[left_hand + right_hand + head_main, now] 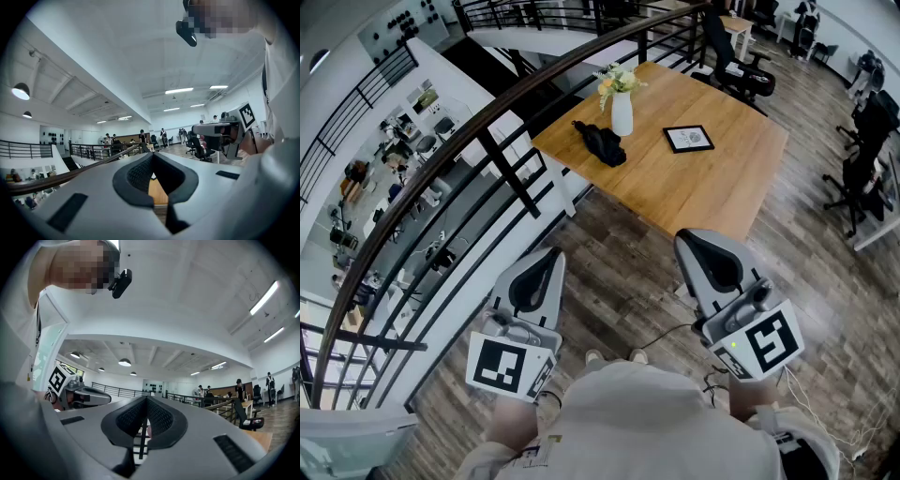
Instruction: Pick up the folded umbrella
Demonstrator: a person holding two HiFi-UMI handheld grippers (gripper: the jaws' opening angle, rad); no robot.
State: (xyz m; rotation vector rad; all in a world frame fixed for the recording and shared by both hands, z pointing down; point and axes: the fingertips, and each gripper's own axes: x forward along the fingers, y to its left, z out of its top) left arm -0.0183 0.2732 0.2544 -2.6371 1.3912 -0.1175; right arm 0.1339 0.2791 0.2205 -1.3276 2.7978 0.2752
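The folded umbrella (601, 143) is a black bundle lying on the left part of a wooden table (712, 187), seen in the head view. Both grippers are held low, well short of the table, over the plank floor. My left gripper (547, 257) points toward the railing and table corner; its jaws meet at the tips with nothing between them. My right gripper (697, 240) points at the table's near edge, shut and empty. In the left gripper view the left gripper (152, 155) frames a strip of tabletop. The right gripper (146, 398) faces railing bars. Neither gripper view shows the umbrella.
A white vase with flowers (621, 105) stands just right of the umbrella, and a framed tablet (688, 138) lies further right. A black railing with a wooden handrail (502, 117) runs diagonally at left, with a lower floor beyond. Office chairs (741, 66) stand behind the table and at right.
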